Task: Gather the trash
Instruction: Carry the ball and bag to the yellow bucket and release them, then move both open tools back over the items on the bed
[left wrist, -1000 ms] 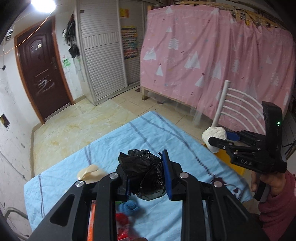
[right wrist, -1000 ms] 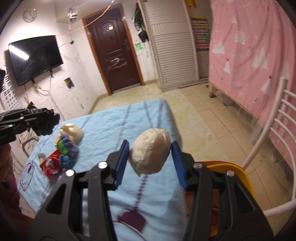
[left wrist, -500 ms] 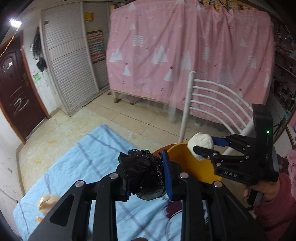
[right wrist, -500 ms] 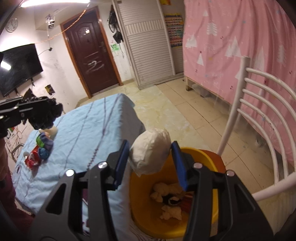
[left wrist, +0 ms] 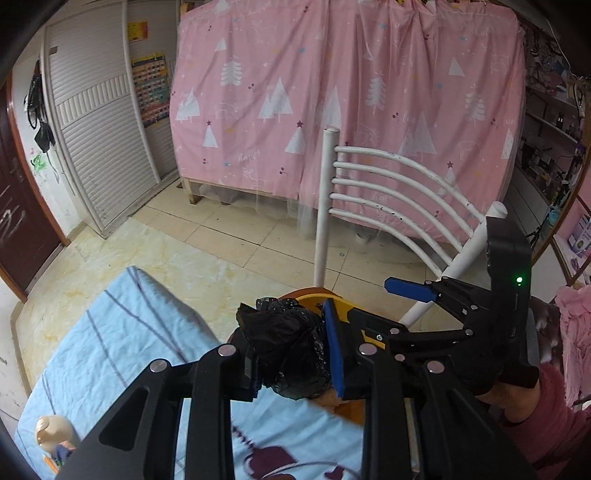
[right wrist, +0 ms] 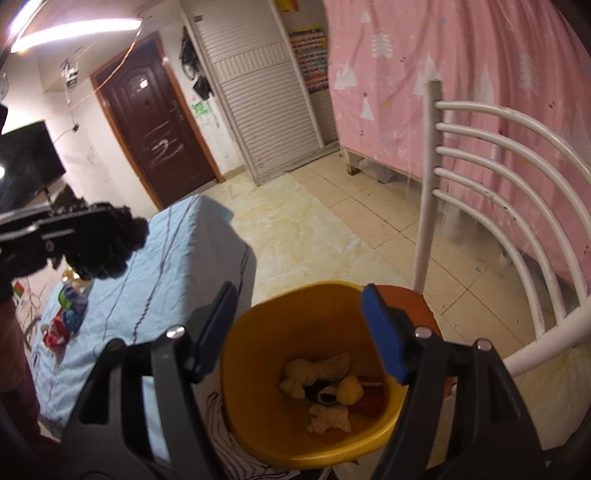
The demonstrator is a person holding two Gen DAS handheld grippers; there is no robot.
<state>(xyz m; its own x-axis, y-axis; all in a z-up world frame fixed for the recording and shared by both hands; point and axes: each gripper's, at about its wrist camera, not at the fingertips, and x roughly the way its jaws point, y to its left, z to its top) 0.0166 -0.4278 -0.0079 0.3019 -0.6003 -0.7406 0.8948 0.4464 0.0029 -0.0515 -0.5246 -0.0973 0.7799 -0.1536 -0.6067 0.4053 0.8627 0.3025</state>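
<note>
Bin (right wrist: 258, 373) rim between parted right tongs (right wrist: 301, 332).

No words, brands or numbers can be read. White scribbles on the dark door (right wrist: 159, 144) ahead of the right tool spell nothing legible. The colourful wall chart (left wrist: 151, 88) and the yellow sign (left wrist: 137, 30) above it are too small to make out.

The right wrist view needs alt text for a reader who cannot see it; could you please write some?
The open, empty right gripper hovers over a yellow bin holding crumpled trash. At left, the left gripper holds a black bag above a blue-clothed table; a white chair stands at right.
</note>
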